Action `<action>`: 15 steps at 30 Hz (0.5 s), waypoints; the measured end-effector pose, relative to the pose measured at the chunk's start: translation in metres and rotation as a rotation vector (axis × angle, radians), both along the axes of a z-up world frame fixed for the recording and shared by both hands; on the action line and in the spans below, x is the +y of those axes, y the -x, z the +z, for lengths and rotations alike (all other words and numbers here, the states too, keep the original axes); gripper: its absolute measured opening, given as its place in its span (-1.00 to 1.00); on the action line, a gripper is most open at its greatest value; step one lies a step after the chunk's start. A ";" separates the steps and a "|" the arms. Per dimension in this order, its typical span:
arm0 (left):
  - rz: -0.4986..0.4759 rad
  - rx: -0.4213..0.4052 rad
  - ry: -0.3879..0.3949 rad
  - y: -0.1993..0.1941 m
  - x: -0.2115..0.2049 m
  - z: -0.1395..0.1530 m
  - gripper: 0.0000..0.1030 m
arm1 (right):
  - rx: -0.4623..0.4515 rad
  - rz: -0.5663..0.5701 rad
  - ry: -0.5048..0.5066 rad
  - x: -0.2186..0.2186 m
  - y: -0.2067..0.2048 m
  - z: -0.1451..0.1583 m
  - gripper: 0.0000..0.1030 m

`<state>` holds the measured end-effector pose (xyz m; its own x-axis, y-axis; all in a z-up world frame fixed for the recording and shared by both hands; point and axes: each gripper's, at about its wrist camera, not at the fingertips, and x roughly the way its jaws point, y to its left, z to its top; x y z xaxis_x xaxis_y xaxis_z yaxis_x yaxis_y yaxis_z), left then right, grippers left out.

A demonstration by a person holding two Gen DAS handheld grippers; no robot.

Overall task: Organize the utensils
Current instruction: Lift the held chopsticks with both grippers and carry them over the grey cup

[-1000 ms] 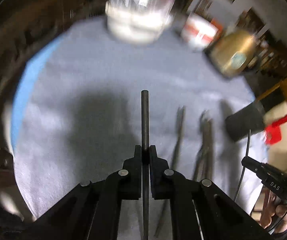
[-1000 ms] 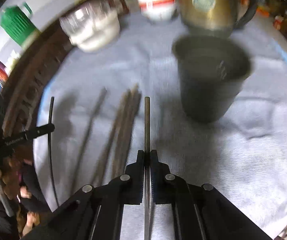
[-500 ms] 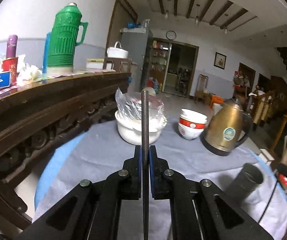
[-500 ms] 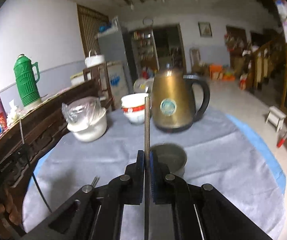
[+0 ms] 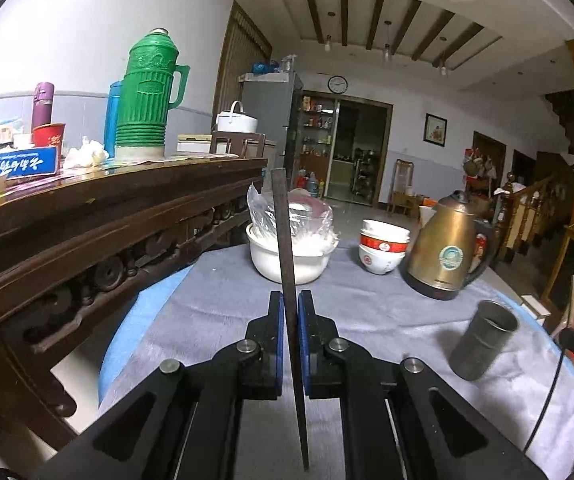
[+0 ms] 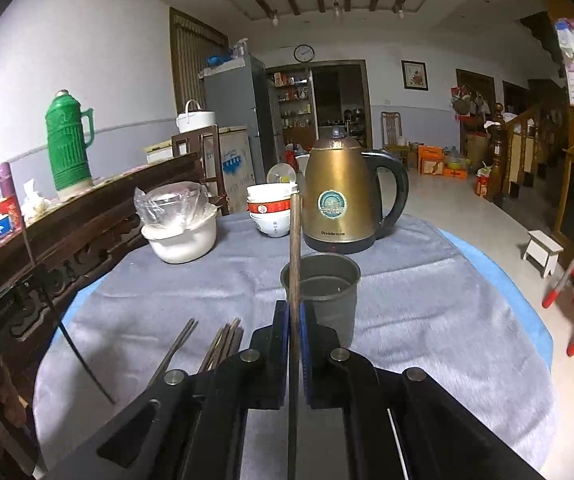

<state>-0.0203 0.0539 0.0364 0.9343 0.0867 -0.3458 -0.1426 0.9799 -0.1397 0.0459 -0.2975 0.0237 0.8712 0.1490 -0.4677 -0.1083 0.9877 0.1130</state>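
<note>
Right wrist view: my right fingers [image 6: 294, 322] pinch a chopstick [image 6: 295, 248], lifted from the tabletop [image 6: 427, 300] toward the cup [image 6: 327, 292]; my left fingers [image 5: 290, 316] clamp another chopstick [image 5: 283, 232], likewise raised.

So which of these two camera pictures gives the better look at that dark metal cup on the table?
The right wrist view. There the dark metal cup stands near the centre just beyond the right gripper, so you see into its open mouth. In the left wrist view the same cup sits off to the right edge, looking tilted, with little of its inside showing.
</note>
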 end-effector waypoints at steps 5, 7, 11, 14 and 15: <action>-0.034 0.003 0.023 0.030 0.002 0.002 -0.86 | -0.015 -0.027 -0.028 -0.014 0.031 0.006 -0.88; -0.043 0.004 0.034 0.035 0.001 0.001 -0.86 | -0.027 -0.032 -0.029 -0.016 0.038 0.011 -0.88; -0.058 0.003 0.029 0.036 -0.005 0.000 -0.86 | -0.049 -0.033 -0.026 -0.014 0.033 0.019 -0.88; -0.062 0.003 0.025 0.039 -0.006 -0.001 -0.86 | -0.049 -0.034 -0.024 -0.013 0.038 0.014 -0.88; -0.060 0.002 0.024 0.040 -0.007 -0.002 -0.86 | -0.041 -0.034 -0.023 -0.012 0.039 0.011 -0.88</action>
<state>-0.0599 0.0471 0.0343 0.9367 0.0224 -0.3494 -0.0844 0.9830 -0.1632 0.0068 -0.3099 0.0347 0.8943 0.1293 -0.4284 -0.0797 0.9881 0.1319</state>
